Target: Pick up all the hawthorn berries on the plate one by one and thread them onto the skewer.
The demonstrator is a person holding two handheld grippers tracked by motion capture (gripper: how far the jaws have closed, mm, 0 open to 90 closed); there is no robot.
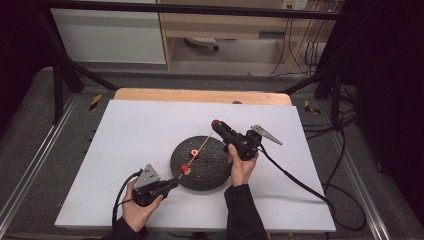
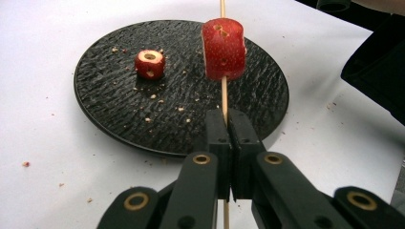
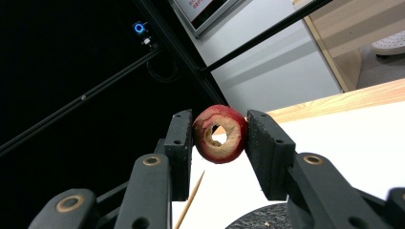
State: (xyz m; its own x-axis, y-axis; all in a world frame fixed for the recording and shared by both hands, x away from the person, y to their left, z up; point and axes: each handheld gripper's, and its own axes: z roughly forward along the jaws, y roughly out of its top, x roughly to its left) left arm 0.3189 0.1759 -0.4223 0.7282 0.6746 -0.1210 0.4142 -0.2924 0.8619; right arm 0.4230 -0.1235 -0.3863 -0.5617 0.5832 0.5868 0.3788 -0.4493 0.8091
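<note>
Left gripper (image 2: pixel 228 121) clamps a skewer (image 2: pixel 223 95) (one slice (image 2: pixel 223 49) threaded just beyond its jaws); right gripper (image 3: pixel 219 136) pinches a ring (image 3: pixel 220 134).

A plate (image 1: pixel 210 172) sits on the counter (image 1: pixel 140 130) near its front edge, about midway between the side edges. One fruit slice (image 1: pixel 194 153) lies on the plate. A skewer (image 1: pixel 200 147) slants above the plate from the left gripper (image 1: pixel 172 184) at the plate's front-left rim toward the right gripper (image 1: pixel 216 123) behind the plate, and carries a fruit chunk (image 1: pixel 185 169). The right gripper clamps a fruit ring (image 3: pixel 220 134).
</note>
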